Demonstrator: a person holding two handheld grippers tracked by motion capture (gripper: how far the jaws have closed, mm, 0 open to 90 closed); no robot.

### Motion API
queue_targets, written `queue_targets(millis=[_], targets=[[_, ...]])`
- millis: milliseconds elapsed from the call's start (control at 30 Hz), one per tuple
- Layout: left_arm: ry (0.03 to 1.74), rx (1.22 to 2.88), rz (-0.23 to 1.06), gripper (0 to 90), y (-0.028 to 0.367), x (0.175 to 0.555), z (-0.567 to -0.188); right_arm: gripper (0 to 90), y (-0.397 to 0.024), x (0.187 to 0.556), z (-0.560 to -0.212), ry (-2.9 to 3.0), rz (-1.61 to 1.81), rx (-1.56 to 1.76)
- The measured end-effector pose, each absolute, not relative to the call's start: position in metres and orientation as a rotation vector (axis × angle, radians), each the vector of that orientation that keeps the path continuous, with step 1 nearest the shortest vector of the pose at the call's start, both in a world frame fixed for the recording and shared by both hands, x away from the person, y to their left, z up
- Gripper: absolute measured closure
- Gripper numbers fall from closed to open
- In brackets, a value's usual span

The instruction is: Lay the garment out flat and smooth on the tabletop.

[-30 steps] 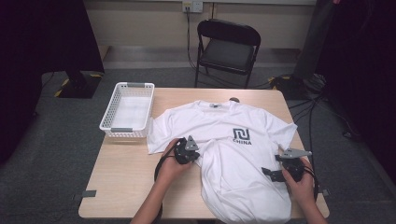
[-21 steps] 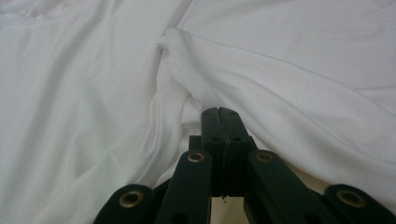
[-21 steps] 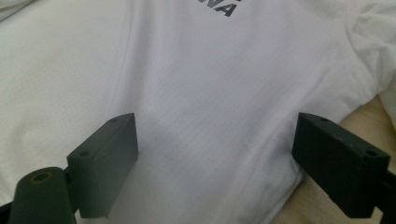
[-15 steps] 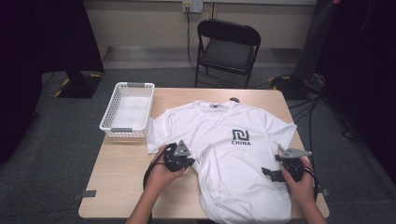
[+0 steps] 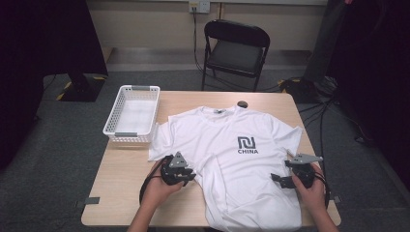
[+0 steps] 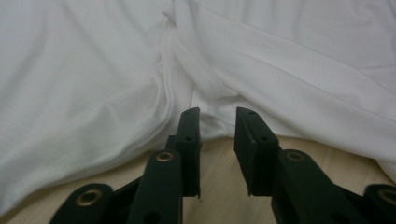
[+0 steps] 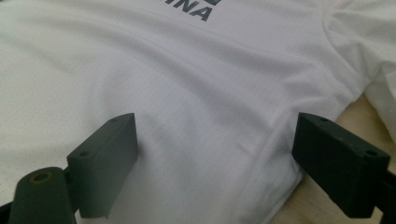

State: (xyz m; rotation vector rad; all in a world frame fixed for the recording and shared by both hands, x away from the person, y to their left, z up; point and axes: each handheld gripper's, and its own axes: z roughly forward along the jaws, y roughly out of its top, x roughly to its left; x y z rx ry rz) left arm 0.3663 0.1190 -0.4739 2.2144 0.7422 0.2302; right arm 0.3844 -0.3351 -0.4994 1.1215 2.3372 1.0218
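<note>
Between the left claw's (image 6: pixel 217 122) jaws, just parted and pinching nothing, a slim gap aimed at the bunched side seam of the white T-shirt (image 5: pixel 232 159); at 3 o'clock, right claw (image 7: pixel 215 154) spread wide over the opposite hem edge. Spread flat across the worktop (image 5: pixel 125 169), basket (image 5: pixel 131 115) at 10 o'clock. Likely light, limp, prone to slipping and wrinkling, so best taken at hem edges or seams.

Recording studio (black curtains (image 5: pixel 43 43), cables (image 5: pixel 324 92)).
</note>
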Motion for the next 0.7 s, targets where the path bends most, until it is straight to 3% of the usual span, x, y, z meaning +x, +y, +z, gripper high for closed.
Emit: queue_targets(millis=[300, 467, 700], targets=[[0.796, 2.173, 0.288, 46.3, 0.137, 0.374, -0.47, 13.4, -0.335, 0.384, -0.499, 2.337, 1.021, 1.122], [0.75, 2.193, 0.212, 64.6, 0.129, 0.366, -0.474, 13.3, -0.335, 0.385, -0.499, 2.338, 1.021, 1.122], [0.715, 2.187, 0.246, 68.1, 0.114, 0.376, -0.473, 13.3, -0.335, 0.385, -0.499, 2.337, 1.021, 1.122]])
